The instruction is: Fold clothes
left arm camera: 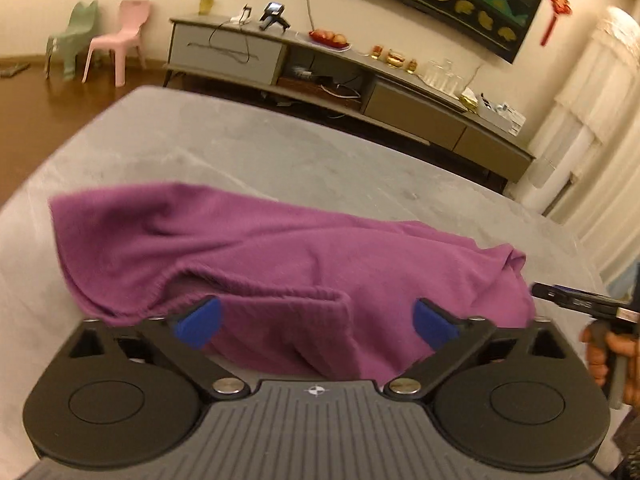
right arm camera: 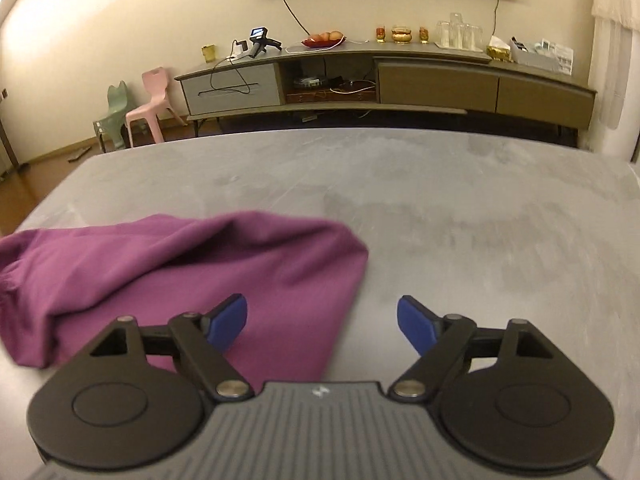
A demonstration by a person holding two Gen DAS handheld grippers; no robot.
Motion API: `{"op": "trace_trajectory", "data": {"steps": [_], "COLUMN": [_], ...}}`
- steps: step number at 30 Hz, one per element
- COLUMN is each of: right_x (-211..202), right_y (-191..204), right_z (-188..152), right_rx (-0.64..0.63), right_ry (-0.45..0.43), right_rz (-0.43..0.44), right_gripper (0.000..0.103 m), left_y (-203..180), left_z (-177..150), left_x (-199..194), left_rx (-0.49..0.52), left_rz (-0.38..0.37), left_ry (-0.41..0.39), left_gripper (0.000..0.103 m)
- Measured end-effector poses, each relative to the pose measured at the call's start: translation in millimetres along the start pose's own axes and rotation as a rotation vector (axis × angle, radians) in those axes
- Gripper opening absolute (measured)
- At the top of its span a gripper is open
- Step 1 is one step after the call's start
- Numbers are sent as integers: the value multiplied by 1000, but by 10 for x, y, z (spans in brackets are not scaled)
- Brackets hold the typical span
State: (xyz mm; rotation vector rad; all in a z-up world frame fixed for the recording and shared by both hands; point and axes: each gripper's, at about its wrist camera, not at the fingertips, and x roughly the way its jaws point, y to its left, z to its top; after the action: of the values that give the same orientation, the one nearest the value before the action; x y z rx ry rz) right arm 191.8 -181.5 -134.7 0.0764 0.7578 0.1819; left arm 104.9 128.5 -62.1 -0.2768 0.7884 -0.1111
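While both hand-held grippers gape empty, purple garment (seemingly bunched) nears bed edge.

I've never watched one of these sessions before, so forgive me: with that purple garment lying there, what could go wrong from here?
1. The crumpled purple knit garment lies bunched in overlapping folds, so the open left tool might pinch several layers at once.
2. The open right tool straddles the garment's edge, with one finger over bare grey table; closing there could miss the cloth.
3. Both tools work close together and might bump.
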Motion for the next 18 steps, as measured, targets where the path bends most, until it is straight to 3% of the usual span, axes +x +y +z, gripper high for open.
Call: {"op": "trace_trajectory", "data": {"steps": [3, 4, 5, 6, 8, 9, 13, 15, 18], "right_x": [250, 291, 329, 367, 316, 288, -313, -805, -1688], "right_y": [-54, -47, -40, -33, -49, -58, -197, -202, -53], "right_z": [89, 94, 98, 101, 106, 109, 351, 469, 443], "right_rx": [-6, -6, -5, -4, 2, 5, 91, 91, -16], "right_ry": [8, 23, 38, 54, 37, 28, -195, -354, -619], "right_rz": [11, 22, 33, 45, 59, 66, 90, 86, 80], "right_gripper": [85, 67, 32, 19, 4, 4, 2, 2, 2], "left_y": [-90, -98, -110, -129, -97, -106, -168, -119, 78], "left_z": [74, 113, 143, 151, 217, 307, 807, 1091, 1324], "left_x": [436, 554, 661, 742, 821, 811, 419, -64, -873], "left_rx": [5, 26, 43, 51, 47, 56, 51, 18, -18], "left_rz": [77, 97, 121, 151, 144, 144, 61, -33, -124], "left_ry": [46, 41, 37, 38, 41, 23, -148, -285, -444], "left_gripper": [101, 99, 81, 43, 12, 11, 10, 9, 9]}}
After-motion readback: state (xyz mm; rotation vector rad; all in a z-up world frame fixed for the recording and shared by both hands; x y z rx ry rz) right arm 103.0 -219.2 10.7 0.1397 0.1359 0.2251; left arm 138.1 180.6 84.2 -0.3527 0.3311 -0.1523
